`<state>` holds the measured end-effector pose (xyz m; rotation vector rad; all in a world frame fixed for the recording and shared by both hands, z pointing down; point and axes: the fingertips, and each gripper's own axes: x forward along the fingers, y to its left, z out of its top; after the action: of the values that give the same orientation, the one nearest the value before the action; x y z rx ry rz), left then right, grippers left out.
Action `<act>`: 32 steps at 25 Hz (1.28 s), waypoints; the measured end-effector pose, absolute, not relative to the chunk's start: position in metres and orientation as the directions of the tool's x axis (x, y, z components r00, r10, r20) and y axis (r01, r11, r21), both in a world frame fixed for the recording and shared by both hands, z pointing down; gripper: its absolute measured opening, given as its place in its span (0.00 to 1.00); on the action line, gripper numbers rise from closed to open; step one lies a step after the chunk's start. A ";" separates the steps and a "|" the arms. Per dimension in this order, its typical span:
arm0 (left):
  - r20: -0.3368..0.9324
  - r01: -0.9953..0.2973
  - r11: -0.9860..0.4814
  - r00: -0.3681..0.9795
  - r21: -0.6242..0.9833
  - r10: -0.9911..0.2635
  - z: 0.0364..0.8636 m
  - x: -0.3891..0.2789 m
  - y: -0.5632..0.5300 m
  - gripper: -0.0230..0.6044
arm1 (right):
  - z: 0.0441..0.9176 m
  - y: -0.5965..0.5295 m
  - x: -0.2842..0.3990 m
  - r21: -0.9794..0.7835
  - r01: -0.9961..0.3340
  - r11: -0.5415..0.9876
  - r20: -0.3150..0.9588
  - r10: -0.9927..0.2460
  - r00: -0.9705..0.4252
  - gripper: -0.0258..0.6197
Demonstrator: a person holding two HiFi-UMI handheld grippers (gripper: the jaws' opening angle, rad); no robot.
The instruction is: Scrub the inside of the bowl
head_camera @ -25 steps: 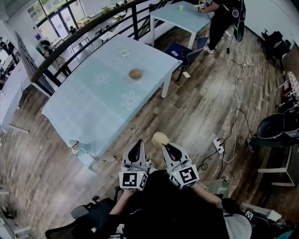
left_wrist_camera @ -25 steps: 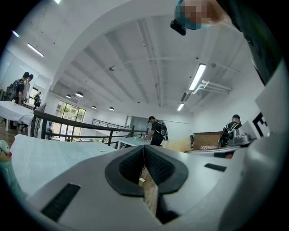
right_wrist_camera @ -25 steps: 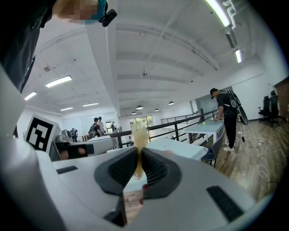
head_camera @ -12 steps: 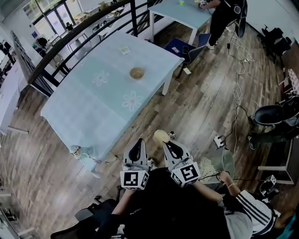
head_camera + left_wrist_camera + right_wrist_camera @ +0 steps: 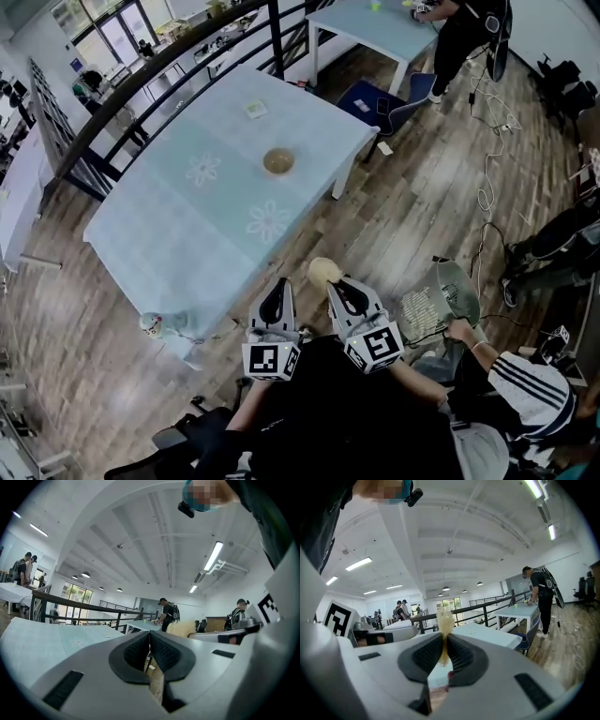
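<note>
Below the head camera: plank floor (image 5: 403, 216); pale blue table (image 5: 187, 216) with bowl (image 5: 278, 161) on it, well apart from both grippers; railing (image 5: 141, 94) behind. Left gripper (image 5: 275, 302) and right gripper (image 5: 342, 295) side by side over the floor, scrubber (image 5: 323, 272) at the right tip.

Left gripper view: jaws pressed together, nothing between; white ceiling (image 5: 140, 536), strip lights (image 5: 213, 555).

Right gripper view: jaws clenched on scrubber.

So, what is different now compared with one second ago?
A person in a striped sleeve has come into view at the lower right, with one hand by a mesh thing. The rest is the same: the right claw is shut on the yellow scrubber, the left claw is shut and empty, and the bowl sits untouched on the table.
</note>
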<state>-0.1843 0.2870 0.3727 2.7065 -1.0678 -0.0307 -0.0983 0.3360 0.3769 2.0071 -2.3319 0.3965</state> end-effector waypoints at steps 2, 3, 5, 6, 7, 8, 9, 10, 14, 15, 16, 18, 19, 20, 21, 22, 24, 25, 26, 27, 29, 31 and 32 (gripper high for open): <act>0.070 -0.680 -0.699 0.726 0.222 -0.684 0.374 -0.172 0.273 0.06 | 0.377 0.321 -0.085 -0.168 -0.975 0.143 0.197 -0.965 -0.175 0.10; 0.073 -0.686 -0.693 0.721 0.222 -0.690 0.375 -0.166 0.266 0.06 | 0.377 0.313 -0.078 -0.169 -0.974 0.148 0.198 -0.963 -0.181 0.10; 0.076 -0.698 -0.679 0.708 0.225 -0.702 0.375 -0.154 0.252 0.06 | 0.378 0.298 -0.064 -0.171 -0.972 0.163 0.203 -0.959 -0.197 0.10; 0.077 -0.705 -0.672 0.701 0.227 -0.709 0.375 -0.147 0.245 0.06 | 0.379 0.290 -0.056 -0.172 -0.970 0.172 0.203 -0.957 -0.206 0.10; 0.077 -0.711 -0.664 0.694 0.229 -0.716 0.374 -0.141 0.239 0.06 | 0.379 0.282 -0.049 -0.173 -0.968 0.182 0.203 -0.955 -0.215 0.10; 0.079 -0.718 -0.656 0.686 0.232 -0.723 0.374 -0.134 0.232 0.06 | 0.379 0.275 -0.042 -0.175 -0.966 0.192 0.203 -0.953 -0.226 0.10; 0.081 -0.726 -0.647 0.678 0.233 -0.731 0.374 -0.128 0.226 0.06 | 0.379 0.268 -0.036 -0.176 -0.963 0.204 0.203 -0.950 -0.238 0.10; 0.083 -0.733 -0.639 0.669 0.233 -0.738 0.375 -0.122 0.220 0.06 | 0.380 0.262 -0.029 -0.178 -0.960 0.218 0.202 -0.946 -0.252 0.10; 0.090 -0.770 -0.595 0.626 0.231 -0.775 0.379 -0.094 0.200 0.06 | 0.383 0.235 0.002 -0.176 -0.946 0.272 0.196 -0.932 -0.304 0.10; 0.093 -0.779 -0.583 0.614 0.232 -0.784 0.380 -0.087 0.194 0.06 | 0.383 0.228 0.010 -0.177 -0.943 0.281 0.195 -0.929 -0.314 0.10; 0.095 -0.787 -0.570 0.603 0.236 -0.792 0.381 -0.080 0.189 0.06 | 0.383 0.221 0.019 -0.177 -0.940 0.291 0.193 -0.926 -0.323 0.10; 0.099 -0.802 -0.543 0.579 0.247 -0.810 0.382 -0.068 0.181 0.06 | 0.382 0.212 0.034 -0.176 -0.935 0.309 0.187 -0.922 -0.340 0.10; 0.101 -0.810 -0.528 0.565 0.254 -0.819 0.384 -0.063 0.178 0.06 | 0.383 0.208 0.042 -0.177 -0.933 0.315 0.186 -0.920 -0.346 0.10; 0.103 -0.818 -0.513 0.552 0.261 -0.828 0.386 -0.057 0.175 0.06 | 0.384 0.205 0.049 -0.180 -0.931 0.317 0.188 -0.918 -0.349 0.10; 0.105 -0.824 -0.499 0.540 0.268 -0.835 0.388 -0.052 0.172 0.06 | 0.386 0.202 0.055 -0.183 -0.930 0.319 0.192 -0.916 -0.352 0.10; 0.109 -0.828 -0.488 0.532 0.277 -0.840 0.389 -0.047 0.170 0.06 | 0.387 0.198 0.061 -0.187 -0.929 0.320 0.195 -0.914 -0.355 0.10; 0.120 -0.830 -0.477 0.526 0.290 -0.842 0.391 -0.038 0.165 0.06 | 0.388 0.194 0.070 -0.198 -0.926 0.322 0.198 -0.912 -0.360 0.10; 0.128 -0.831 -0.474 0.525 0.291 -0.841 0.392 -0.035 0.162 0.06 | 0.388 0.192 0.074 -0.202 -0.924 0.324 0.197 -0.911 -0.362 0.10; 0.137 -0.833 -0.472 0.524 0.289 -0.841 0.394 -0.031 0.158 0.06 | 0.388 0.189 0.078 -0.205 -0.923 0.325 0.197 -0.910 -0.364 0.10; 0.144 -0.835 -0.469 0.522 0.289 -0.840 0.395 -0.029 0.154 0.06 | 0.390 0.186 0.081 -0.208 -0.923 0.323 0.199 -0.910 -0.363 0.10; 0.151 -0.836 -0.459 0.517 0.301 -0.843 0.399 -0.024 0.144 0.06 | 0.395 0.180 0.089 -0.215 -0.925 0.314 0.207 -0.911 -0.358 0.10; 0.156 -0.837 -0.446 0.510 0.317 -0.846 0.402 -0.021 0.135 0.06 | 0.400 0.172 0.095 -0.219 -0.927 0.305 0.216 -0.911 -0.351 0.10; 0.162 -0.837 -0.441 0.508 0.323 -0.846 0.405 -0.020 0.130 0.06 | 0.401 0.168 0.098 -0.220 -0.928 0.300 0.220 -0.912 -0.347 0.10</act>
<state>-0.0196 0.1300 0.4046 2.3941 -1.3985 -0.0326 0.0984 0.1684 0.4013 1.7631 -2.4896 0.4800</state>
